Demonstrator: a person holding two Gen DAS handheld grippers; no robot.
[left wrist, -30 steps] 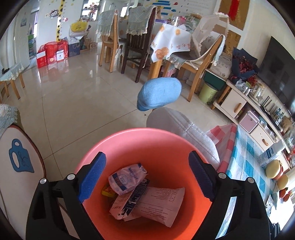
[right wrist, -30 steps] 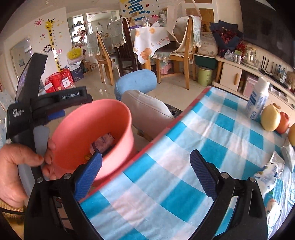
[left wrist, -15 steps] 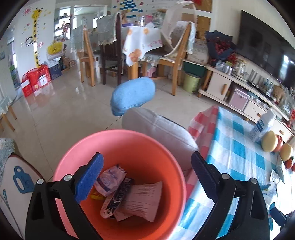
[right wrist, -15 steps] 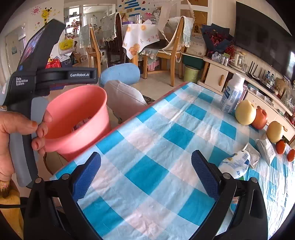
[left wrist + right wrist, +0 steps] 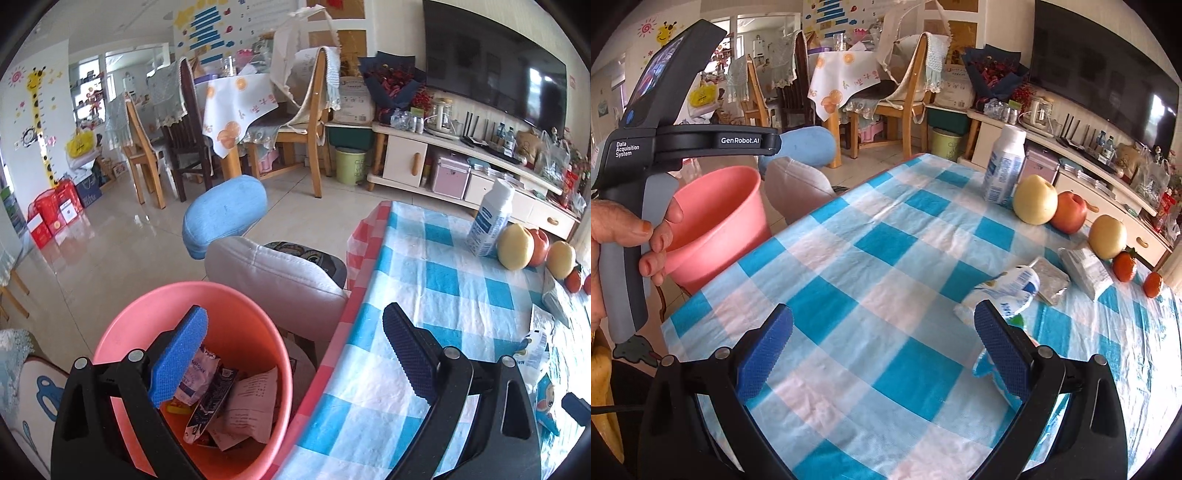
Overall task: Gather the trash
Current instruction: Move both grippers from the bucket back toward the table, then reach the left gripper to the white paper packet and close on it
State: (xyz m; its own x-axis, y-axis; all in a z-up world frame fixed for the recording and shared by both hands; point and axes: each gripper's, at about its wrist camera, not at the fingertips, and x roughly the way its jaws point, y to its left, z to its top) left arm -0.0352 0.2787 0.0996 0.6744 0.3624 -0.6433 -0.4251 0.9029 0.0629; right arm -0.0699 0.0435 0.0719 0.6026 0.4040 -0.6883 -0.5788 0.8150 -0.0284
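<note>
Both tools gape wide w/ nothing held: left tool above pink bin (wrappers inside), right tool over tabletop.

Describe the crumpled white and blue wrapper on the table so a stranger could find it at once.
Start at the blue-and-white checked table and look toward its right side, short of the row of fruit. The crumpled white and blue wrapper lies there, just beyond the right gripper and its open jaws. Unlike the flat silver foil packet and the grey packet beside it, it is puffy with blue print.
</note>
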